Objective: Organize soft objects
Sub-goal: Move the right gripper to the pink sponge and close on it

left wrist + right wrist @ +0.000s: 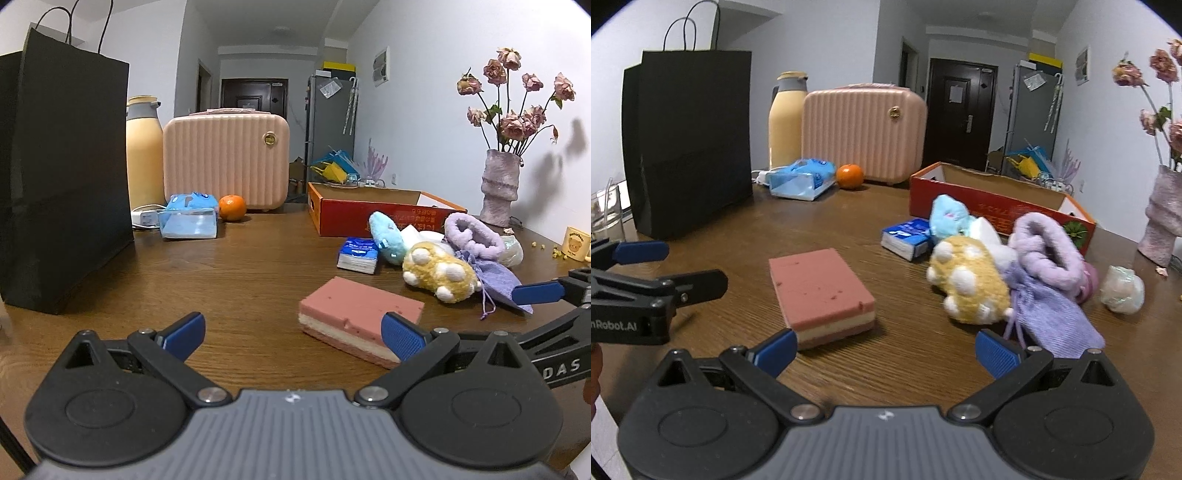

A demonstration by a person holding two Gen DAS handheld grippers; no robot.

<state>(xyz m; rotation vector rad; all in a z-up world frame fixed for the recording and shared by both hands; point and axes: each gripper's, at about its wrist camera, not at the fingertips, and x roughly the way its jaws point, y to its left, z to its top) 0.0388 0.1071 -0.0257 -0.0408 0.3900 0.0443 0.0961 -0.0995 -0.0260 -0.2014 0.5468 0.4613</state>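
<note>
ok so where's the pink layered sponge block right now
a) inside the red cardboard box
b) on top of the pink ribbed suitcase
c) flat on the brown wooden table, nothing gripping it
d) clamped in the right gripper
c: the pink layered sponge block lies flat on the brown wooden table, and both the left gripper and the right gripper are open around nothing, short of the block.

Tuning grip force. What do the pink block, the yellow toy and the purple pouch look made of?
Pink block: probably foam sponge, matte, with small pits and a cream middle layer.
Yellow toy: plush, fuzzy pile with white nubs.
Purple pouch: woven cloth, fine ribbed texture, cord drawstring.
Both grippers, left and right, are open and hold nothing.
</note>
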